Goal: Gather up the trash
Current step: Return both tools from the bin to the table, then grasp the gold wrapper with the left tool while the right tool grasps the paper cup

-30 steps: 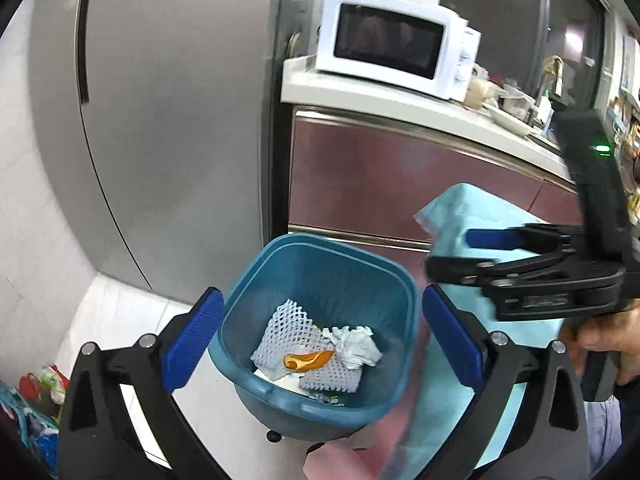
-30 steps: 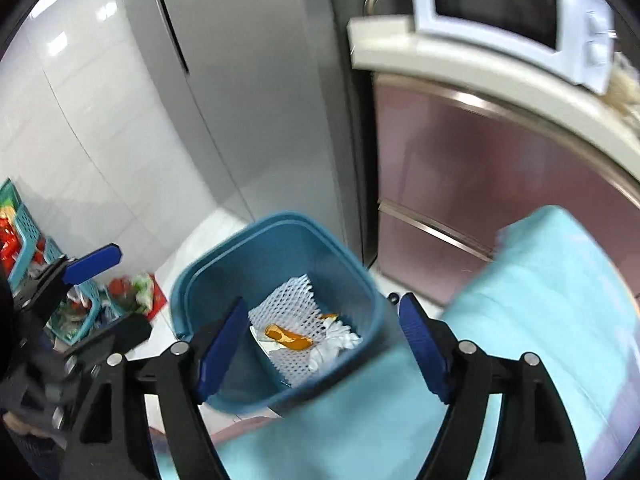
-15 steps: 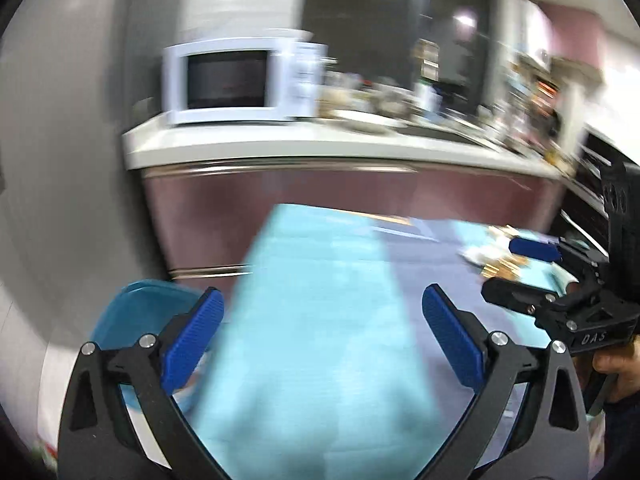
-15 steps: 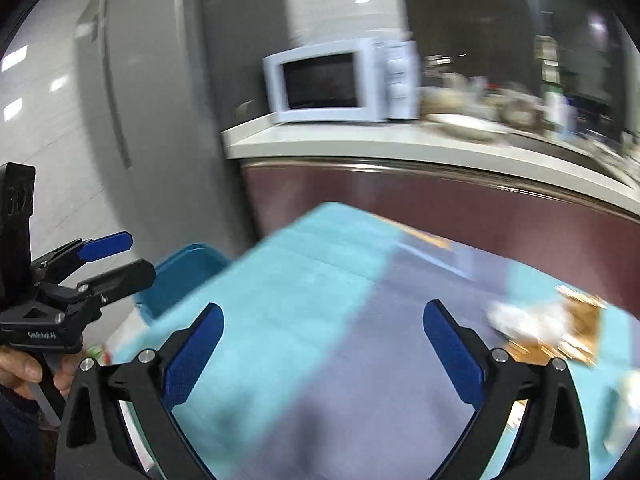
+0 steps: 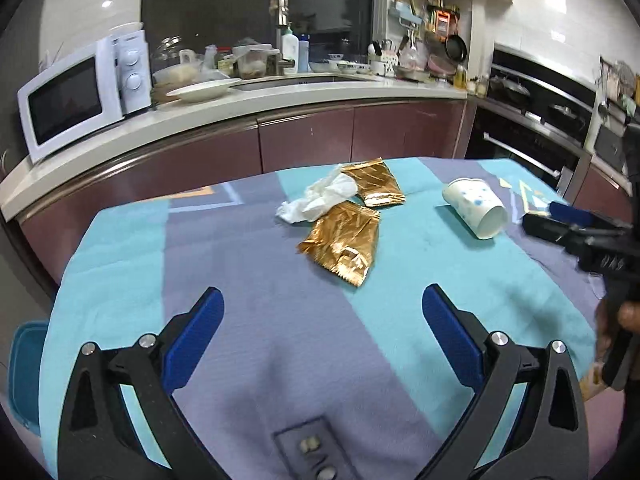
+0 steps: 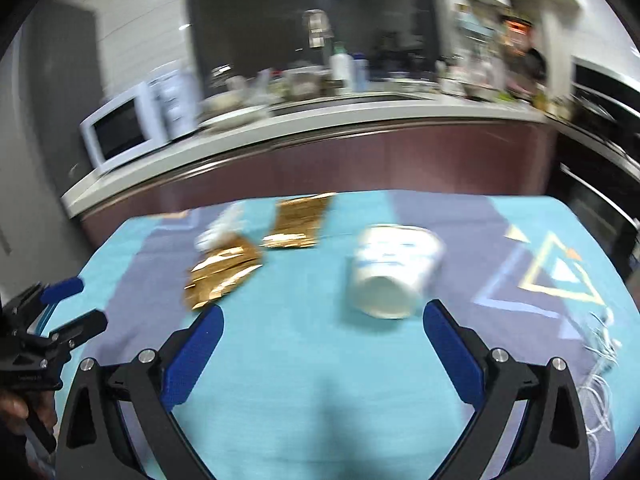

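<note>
White paper cup [image 6: 394, 270] lay tipped over (looked empty), just ahead of the wide-open, empty right gripper [image 6: 320, 344].

On the cloth lie two crumpled gold wrappers [image 5: 344, 242] [image 5: 378, 184], flat, with a white crumpled tissue [image 5: 320, 198] touching both. A white paper cup [image 5: 476, 208] with blue dots lies on its side, apart to their right.
</note>
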Tool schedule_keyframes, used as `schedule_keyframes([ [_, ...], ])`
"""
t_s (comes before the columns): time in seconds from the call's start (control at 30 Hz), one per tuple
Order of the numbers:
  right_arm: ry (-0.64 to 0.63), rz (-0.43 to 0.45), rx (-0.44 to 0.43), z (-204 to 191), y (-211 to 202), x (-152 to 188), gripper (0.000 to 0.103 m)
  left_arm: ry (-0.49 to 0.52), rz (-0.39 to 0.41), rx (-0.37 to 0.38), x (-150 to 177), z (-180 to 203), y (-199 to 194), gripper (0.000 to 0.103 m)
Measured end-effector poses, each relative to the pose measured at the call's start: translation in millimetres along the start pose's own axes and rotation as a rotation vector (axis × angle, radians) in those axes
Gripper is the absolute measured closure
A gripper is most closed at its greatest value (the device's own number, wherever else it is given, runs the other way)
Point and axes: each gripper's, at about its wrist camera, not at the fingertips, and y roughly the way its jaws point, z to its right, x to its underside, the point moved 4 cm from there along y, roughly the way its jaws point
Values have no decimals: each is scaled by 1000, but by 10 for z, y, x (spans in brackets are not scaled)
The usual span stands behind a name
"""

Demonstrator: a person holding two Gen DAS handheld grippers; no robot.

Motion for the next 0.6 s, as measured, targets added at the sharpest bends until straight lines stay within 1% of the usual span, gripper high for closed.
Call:
schedule_keyframes([
  [0.07,45,-6,29,221,72,-35,7,14,-12,-2,-76,88,169,5],
  [0.17,71,-27,56,405,224,-76,7,7,-42,-3,-176,103,401,5],
  [0.2,74,-35,61,410,287,-91,7,11,-53,-20,-207,116,500,5],
  [0.33,89,-63,77,448,464,-96,7,19,-91,-34,-321,105,806,5],
  [0.5,104,-103,99,468,690,-142,7,22,-148,-33,-375,89,1154,5],
  [0.6,115,-123,111,473,804,-159,7,23,-174,-30,-385,74,1288,5],
])
